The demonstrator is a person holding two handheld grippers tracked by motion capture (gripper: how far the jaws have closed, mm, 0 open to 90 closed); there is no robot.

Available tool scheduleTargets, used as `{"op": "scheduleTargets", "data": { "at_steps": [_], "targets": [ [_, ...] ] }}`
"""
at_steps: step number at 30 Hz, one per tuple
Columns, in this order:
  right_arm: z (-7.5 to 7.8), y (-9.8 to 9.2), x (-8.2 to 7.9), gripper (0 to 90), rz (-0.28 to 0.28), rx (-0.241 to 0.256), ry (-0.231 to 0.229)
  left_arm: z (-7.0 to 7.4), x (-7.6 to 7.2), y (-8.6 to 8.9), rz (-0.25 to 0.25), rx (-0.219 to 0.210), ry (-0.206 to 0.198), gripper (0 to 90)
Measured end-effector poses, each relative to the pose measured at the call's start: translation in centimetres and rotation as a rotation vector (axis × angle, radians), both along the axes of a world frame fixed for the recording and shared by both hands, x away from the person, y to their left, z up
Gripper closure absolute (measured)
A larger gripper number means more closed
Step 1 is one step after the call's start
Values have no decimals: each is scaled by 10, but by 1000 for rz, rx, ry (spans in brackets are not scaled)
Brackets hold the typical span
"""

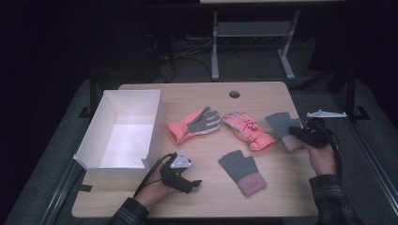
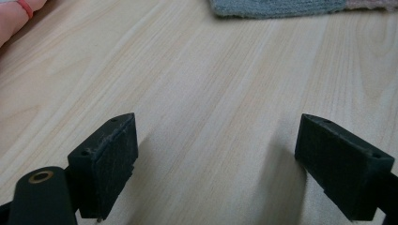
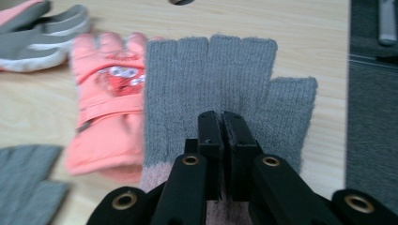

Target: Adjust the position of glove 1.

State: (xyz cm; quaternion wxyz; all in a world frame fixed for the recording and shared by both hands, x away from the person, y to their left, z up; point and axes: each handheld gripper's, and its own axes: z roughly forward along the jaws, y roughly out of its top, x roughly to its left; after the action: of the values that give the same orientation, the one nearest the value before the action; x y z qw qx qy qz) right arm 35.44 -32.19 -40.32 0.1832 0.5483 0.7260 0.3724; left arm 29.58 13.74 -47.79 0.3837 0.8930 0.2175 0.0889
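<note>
Right gripper (image 3: 221, 123): jaws pressed together over the grey knit glove (image 3: 206, 75), apparently pinching its fabric near the pink cuff; pinch itself hidden beneath the jaws. Glove flat at the right table edge, touching the pink padded glove (image 3: 105, 112) beside it.

Left gripper (image 2: 216, 154): jaws spread wide, nothing between them, low over bare table (image 2: 197, 84), just in front of the box.

Second grey knit glove (image 1: 242, 171) alone at front centre. Pink glove with grey palm (image 1: 193, 124) lying between box and padded glove.

Risks, as judged: shallow nip on loose knit likely to slip on lifting; neighbouring padded glove liable to drag along; glove close enough to the edge to fall off.

White box (image 1: 94, 140) at left: open-topped, empty.
</note>
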Motion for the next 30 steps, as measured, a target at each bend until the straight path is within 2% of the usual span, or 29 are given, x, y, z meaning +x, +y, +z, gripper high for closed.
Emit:
{"op": "scheduleTargets", "data": {
  "at_steps": [6,11,16,30],
  "targets": [
    [3,9,-13,868,37,1,8,0,0,0,0,0,0,127],
    [5,18,-26,867,81,30,4,0,0,0,0,1,1,127],
    [4,35,-41,868,130,42,18,0,0,0,3,-4,1,127],
    [-1,65,-64,867,210,63,26,0,0,0,2,-4,0,127]
  ]
}}
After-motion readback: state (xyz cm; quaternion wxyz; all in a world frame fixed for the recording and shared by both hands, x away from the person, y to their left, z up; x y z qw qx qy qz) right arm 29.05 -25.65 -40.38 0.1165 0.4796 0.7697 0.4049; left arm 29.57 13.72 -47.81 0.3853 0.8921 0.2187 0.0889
